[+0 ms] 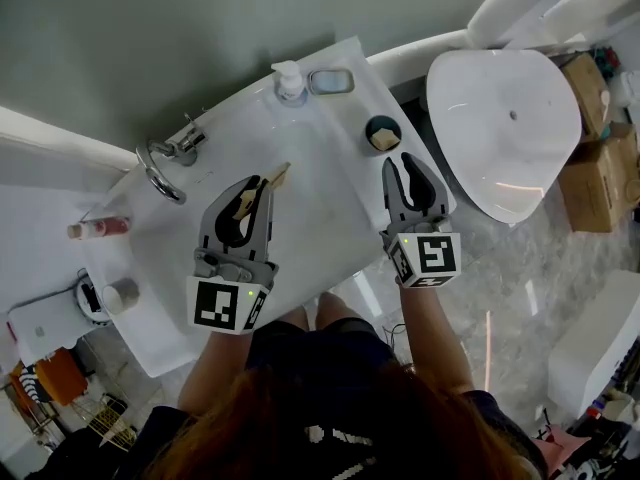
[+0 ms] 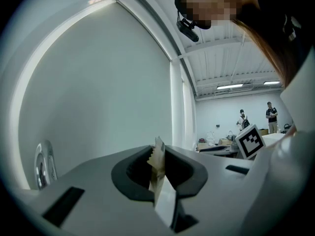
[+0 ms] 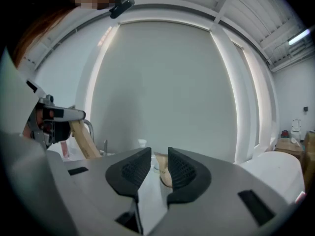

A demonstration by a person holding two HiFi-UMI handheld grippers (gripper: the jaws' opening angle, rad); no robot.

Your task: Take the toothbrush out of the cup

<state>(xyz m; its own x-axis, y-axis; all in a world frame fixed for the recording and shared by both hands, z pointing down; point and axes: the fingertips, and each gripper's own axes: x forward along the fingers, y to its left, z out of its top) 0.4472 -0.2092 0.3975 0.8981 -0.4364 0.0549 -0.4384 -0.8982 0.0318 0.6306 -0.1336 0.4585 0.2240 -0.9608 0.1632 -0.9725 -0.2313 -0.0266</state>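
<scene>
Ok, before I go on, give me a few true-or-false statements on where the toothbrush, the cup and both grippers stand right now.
1. The left gripper is shut on the toothbrush. True.
2. The toothbrush stands in the cup. False: it is out of the cup, held over the white counter by the left gripper.
3. The right gripper is clamped on the cup. False: its jaws stand apart with nothing between them, and the cup lies just ahead of them.
4. A pump bottle stands beside a soap dish at the counter's far edge. True.
</scene>
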